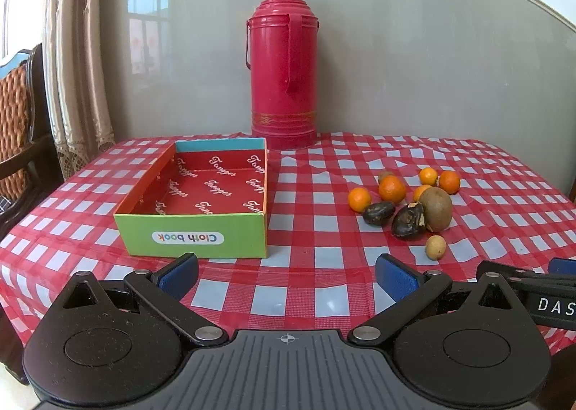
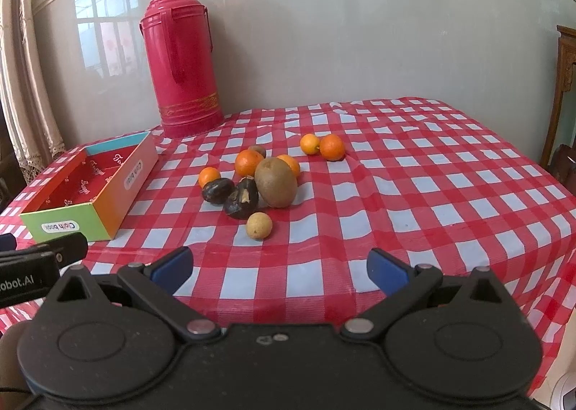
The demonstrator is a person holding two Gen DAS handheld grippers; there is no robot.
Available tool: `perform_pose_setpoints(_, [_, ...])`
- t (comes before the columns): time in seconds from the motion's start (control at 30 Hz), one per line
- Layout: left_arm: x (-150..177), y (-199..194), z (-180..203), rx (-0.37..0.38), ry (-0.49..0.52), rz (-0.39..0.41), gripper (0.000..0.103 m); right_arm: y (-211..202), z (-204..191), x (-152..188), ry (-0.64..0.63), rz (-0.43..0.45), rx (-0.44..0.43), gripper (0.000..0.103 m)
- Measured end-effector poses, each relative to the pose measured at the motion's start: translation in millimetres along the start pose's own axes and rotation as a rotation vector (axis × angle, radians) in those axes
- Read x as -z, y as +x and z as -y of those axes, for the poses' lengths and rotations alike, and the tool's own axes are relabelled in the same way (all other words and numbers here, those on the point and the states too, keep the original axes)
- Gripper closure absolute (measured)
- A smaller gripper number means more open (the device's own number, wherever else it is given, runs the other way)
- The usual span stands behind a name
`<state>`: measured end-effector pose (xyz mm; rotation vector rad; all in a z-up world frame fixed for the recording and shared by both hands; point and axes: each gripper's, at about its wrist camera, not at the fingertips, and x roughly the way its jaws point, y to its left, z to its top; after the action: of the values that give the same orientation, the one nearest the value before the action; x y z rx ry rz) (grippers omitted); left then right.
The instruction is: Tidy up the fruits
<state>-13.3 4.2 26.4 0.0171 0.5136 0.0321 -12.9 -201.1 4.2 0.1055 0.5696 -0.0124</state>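
Observation:
A pile of fruit lies on the checked tablecloth: a brown kiwi (image 2: 276,182) (image 1: 436,208), two dark fruits (image 2: 242,198) (image 1: 409,221), several small oranges (image 2: 248,162) (image 1: 391,189) and a small tan round fruit (image 2: 259,225) (image 1: 435,247). An open box (image 1: 194,234) (image 2: 108,194) with a red lining and a green "Cloth book" front stands left of the fruit. My left gripper (image 1: 286,275) is open and empty, in front of the box. My right gripper (image 2: 280,267) is open and empty, in front of the tan fruit.
A tall red thermos (image 1: 284,66) (image 2: 183,61) stands at the back of the table by the wall. A chair (image 1: 18,129) and a curtain (image 1: 72,50) are on the left. The table edge drops off on the right (image 2: 561,266).

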Motion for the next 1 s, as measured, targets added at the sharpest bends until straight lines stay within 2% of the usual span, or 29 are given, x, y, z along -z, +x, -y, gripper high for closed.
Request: perform_pose_setpoints(1.0, [1.0,1.6,0.3,0.002,-0.008,-0.006,0.000,2.4,-1.4,2.2,0.001,-0.016,-0.004,0.006])
